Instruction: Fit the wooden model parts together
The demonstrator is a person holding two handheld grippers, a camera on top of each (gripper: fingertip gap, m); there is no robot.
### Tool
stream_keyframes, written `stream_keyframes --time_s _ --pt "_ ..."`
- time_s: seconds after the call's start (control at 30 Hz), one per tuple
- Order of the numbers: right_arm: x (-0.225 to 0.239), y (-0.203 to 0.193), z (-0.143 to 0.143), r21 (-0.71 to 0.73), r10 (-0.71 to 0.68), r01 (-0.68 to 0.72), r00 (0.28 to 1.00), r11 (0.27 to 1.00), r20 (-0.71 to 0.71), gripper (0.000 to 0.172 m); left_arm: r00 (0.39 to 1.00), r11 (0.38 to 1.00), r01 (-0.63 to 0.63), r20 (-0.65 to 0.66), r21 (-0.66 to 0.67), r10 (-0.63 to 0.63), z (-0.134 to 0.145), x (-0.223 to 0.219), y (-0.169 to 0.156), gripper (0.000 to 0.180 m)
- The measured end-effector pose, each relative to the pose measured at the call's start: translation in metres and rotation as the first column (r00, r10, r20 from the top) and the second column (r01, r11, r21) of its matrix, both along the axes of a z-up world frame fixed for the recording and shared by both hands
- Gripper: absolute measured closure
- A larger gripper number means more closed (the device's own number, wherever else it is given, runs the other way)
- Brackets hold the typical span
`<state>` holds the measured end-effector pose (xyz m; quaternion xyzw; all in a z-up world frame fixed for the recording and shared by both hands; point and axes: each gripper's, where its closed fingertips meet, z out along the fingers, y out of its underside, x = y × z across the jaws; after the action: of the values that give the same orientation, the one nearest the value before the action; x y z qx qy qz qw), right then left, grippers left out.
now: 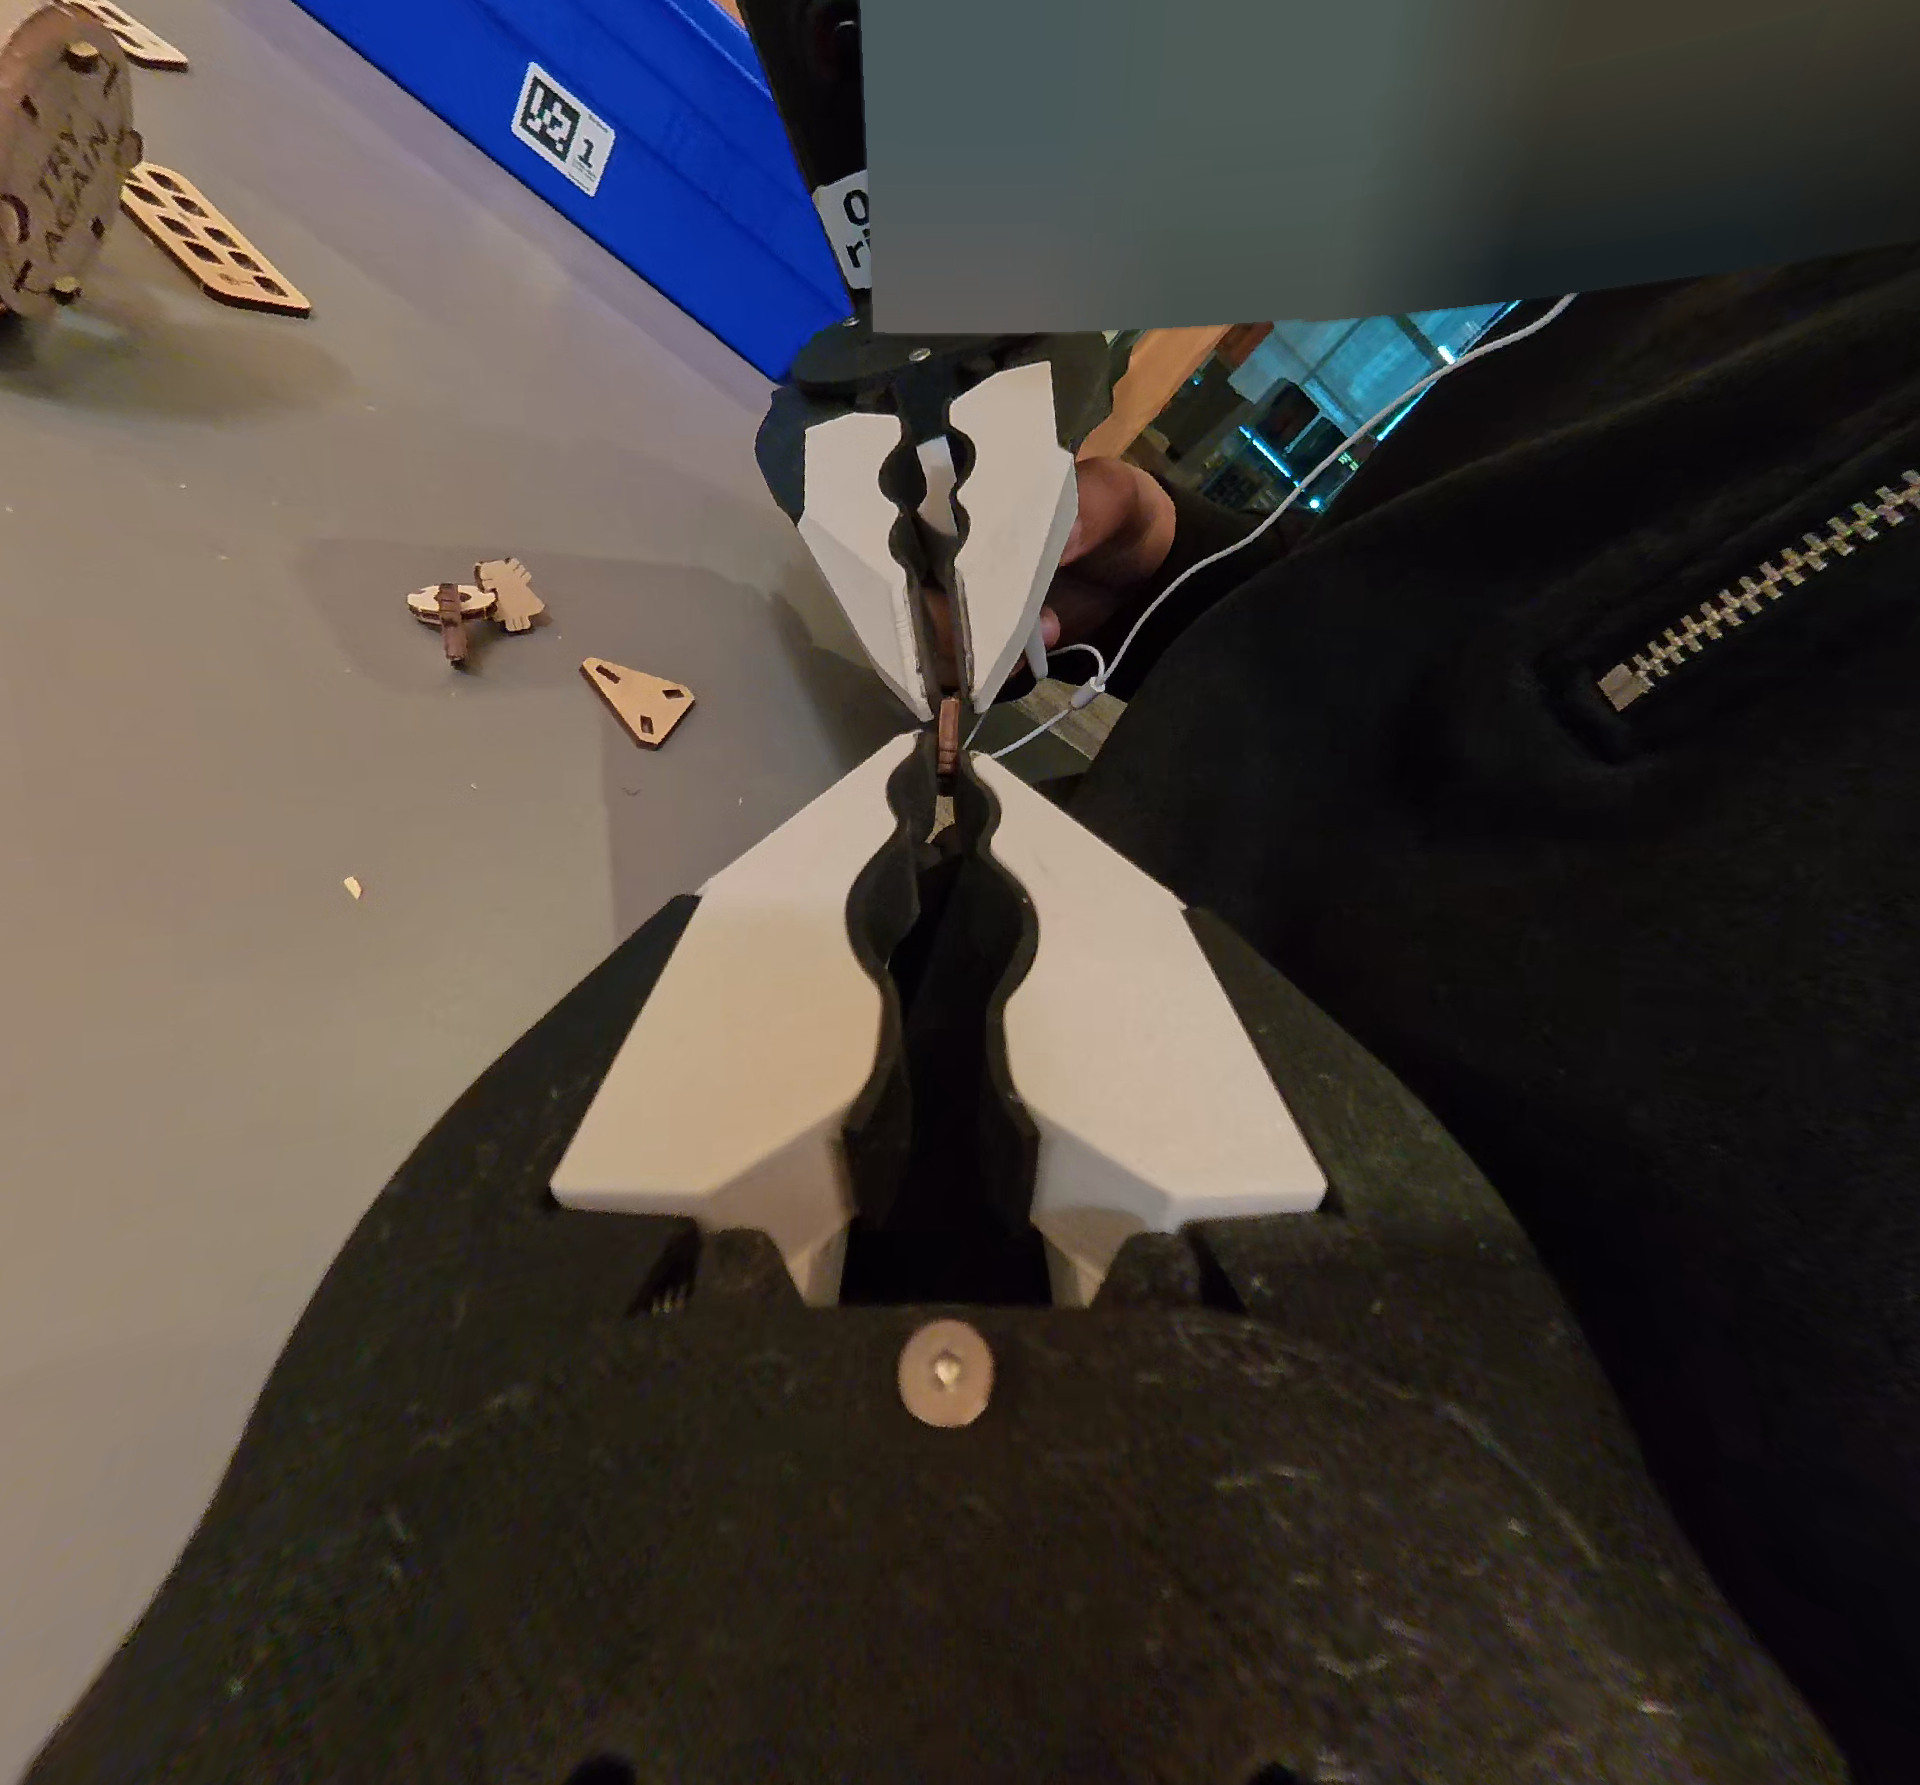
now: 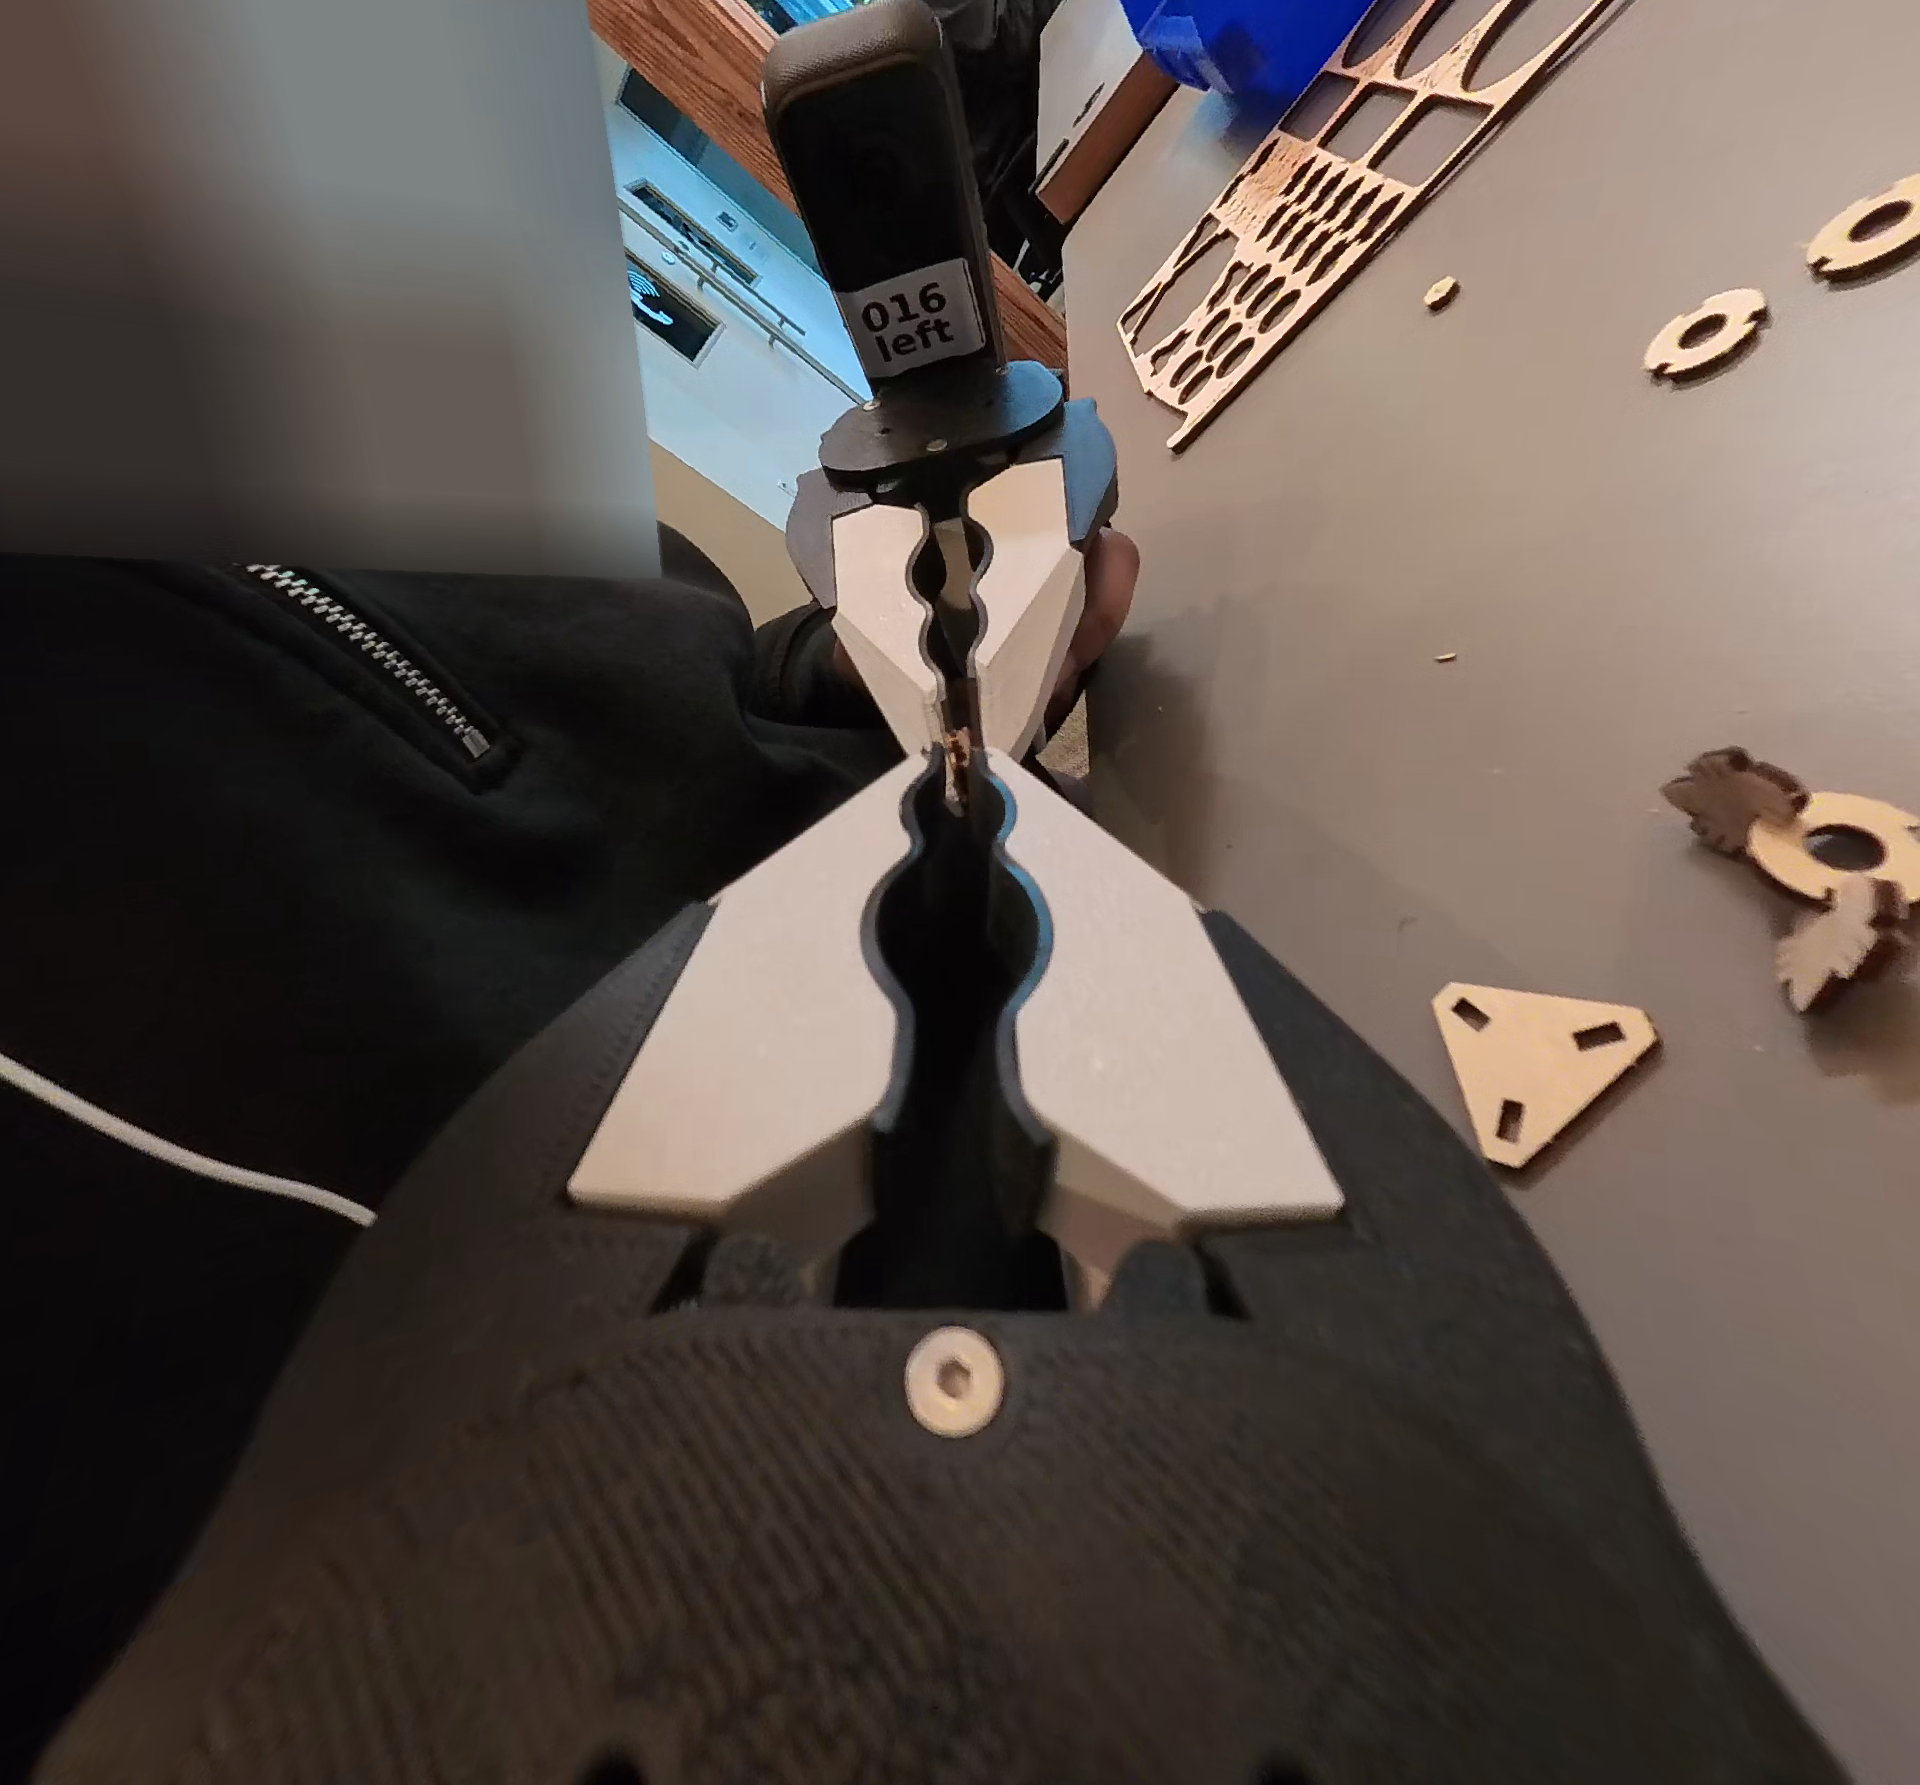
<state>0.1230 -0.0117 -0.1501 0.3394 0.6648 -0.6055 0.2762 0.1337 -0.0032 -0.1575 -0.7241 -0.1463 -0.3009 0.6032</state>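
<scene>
Meeting tip to tip off the table's near edge, in front of a person's black zipped jacket (image 1: 1558, 800), both grippers pinch the same small dark wooden piece (image 1: 948, 736). The left gripper (image 1: 945, 769) has its white fingers drawn in on the piece's near end; the right gripper (image 1: 943, 696), coming from the opposite side, is clamped on the far end, so the piece bridges the two sets of tips. The step looks like a joint two-handed hold on that one part; any next move would need both hands moving together, since it is slim and probably brittle.

The piece is thin laser-cut plywood with scorched brown edges. To the left of the left gripper's jaws, on the smooth grey table (image 1: 260, 1008), lie a flat triangular plate with three slots (image 1: 639, 699) and a small ring with toothed bits (image 1: 473, 605); further left beyond them stands a glossy blue plastic bin (image 1: 499, 52)
</scene>
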Motion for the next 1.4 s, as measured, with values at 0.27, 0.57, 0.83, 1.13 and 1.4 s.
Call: stream_keyframes --time_s 0.27,0.57,0.83,1.13,1.4 --pt "0.001 -0.001 -0.003 0.028 0.003 -0.003 1.0 1.0 -0.014 0.169 1.0 1.0 -0.002 -0.001 -0.002 0.002 -0.001 0.0 0.0 0.18" --pt "0.0 -0.003 -0.008 0.079 -0.004 0.007 0.999 0.997 -0.035 0.171 0.994 0.997 -0.037 -0.106 -0.062 0.03 -0.007 -0.001 0.0 0.18" --pt "0.005 -0.003 -0.012 0.08 -0.004 0.004 1.0 0.997 -0.007 0.171 0.967 0.993 -0.075 -0.248 -0.095 0.049 -0.012 0.004 0.001 0.18" --pt "0.011 -0.003 -0.017 0.054 -0.004 -0.002 0.992 0.999 0.126 0.172 0.904 0.983 -0.113 -0.426 -0.147 0.04 -0.02 0.008 0.001 0.18" --pt "0.015 -0.003 -0.024 0.026 0.017 -0.025 0.962 0.999 0.273 0.172 0.847 0.977 -0.126 -0.531 -0.173 0.016 -0.028 0.013 0.001 0.18"
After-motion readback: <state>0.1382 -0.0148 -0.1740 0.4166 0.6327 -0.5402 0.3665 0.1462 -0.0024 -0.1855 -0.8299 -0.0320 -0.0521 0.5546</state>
